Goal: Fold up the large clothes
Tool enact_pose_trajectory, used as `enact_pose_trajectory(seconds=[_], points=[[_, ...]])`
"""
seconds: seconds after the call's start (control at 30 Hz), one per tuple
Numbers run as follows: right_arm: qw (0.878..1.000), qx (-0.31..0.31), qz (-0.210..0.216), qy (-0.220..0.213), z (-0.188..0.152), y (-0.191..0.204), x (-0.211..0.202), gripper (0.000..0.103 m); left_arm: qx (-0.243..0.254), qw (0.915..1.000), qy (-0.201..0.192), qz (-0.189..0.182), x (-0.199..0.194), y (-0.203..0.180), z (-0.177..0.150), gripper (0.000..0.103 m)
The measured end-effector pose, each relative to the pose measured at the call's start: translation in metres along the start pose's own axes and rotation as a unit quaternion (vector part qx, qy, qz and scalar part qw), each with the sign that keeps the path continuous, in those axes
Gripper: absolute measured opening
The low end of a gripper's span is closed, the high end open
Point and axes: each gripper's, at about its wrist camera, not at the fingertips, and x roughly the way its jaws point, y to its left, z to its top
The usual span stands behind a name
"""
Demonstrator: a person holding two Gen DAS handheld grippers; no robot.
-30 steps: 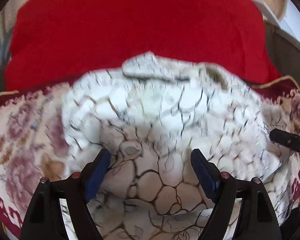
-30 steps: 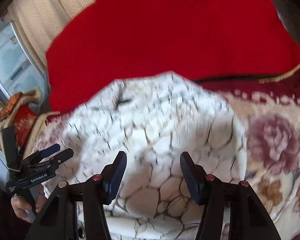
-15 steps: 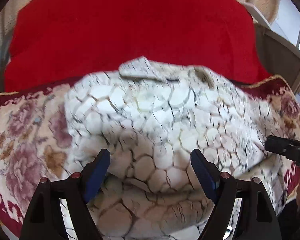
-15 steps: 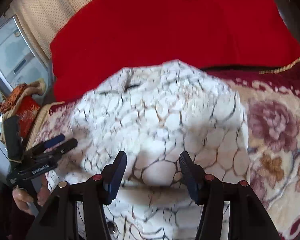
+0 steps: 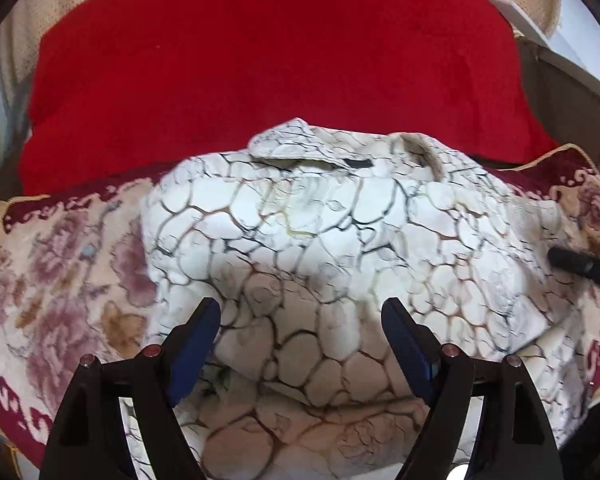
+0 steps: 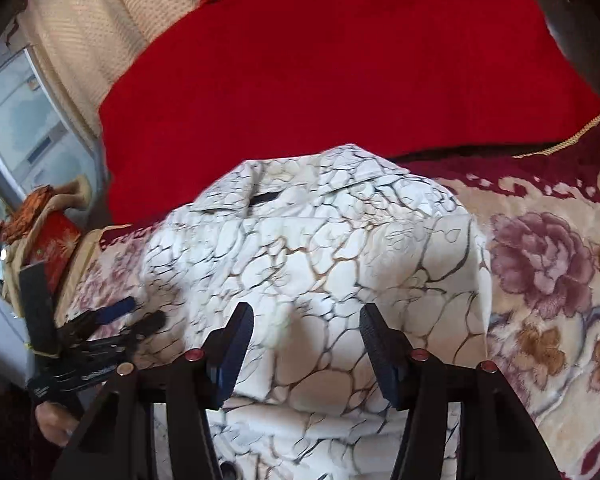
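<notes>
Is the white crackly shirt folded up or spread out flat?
Partly folded: the shirt lies bunched on the flowery blanket, its near part doubled over, collar on top.

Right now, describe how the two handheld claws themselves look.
Both look alike. The left claw and right claw each have matte black angular arms, two fingers faced with dark blue pads, and small red round studs on the arms. The right wrist view shows white lettering on the left one's body, too blurred to read.

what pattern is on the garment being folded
The garment is white with a cracked, stone-like web of dark and brown lines, clearest in the left wrist view.
</notes>
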Motion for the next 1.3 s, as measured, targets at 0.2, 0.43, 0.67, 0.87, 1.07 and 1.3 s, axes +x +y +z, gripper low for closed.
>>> enact_pose_trajectory(seconds=[0.2,0.43,0.67,0.87,1.07,1.3], points=[[0.997,0.003,-0.036,0.064,-0.007,-0.005,0.037,0.060,0.002,0.9998,0.012,0.016,0.013,0.000,0.001,0.083],[0.999,-0.004,-0.039,-0.011,0.001,-0.005,0.001,0.060,0.001,0.9995,0.008,0.030,0.009,0.003,-0.002,0.083],[0.997,0.014,-0.065,0.044,-0.003,-0.027,0.034,0.060,0.016,0.9982,0.031,0.049,0.023,0.004,-0.009,0.083],[1.000,0.004,-0.029,-0.003,-0.007,-0.017,0.010,0.060,-0.002,0.9993,-0.012,0.036,-0.002,0.021,-0.010,0.083],[0.999,0.014,-0.024,0.027,-0.014,-0.029,0.020,0.060,-0.047,0.9980,0.042,0.010,0.016,0.046,-0.021,0.083],[0.999,0.013,0.020,-0.023,-0.030,-0.029,-0.013,0.060,-0.082,0.9964,-0.015,0.015,-0.029,0.079,-0.031,0.083]])
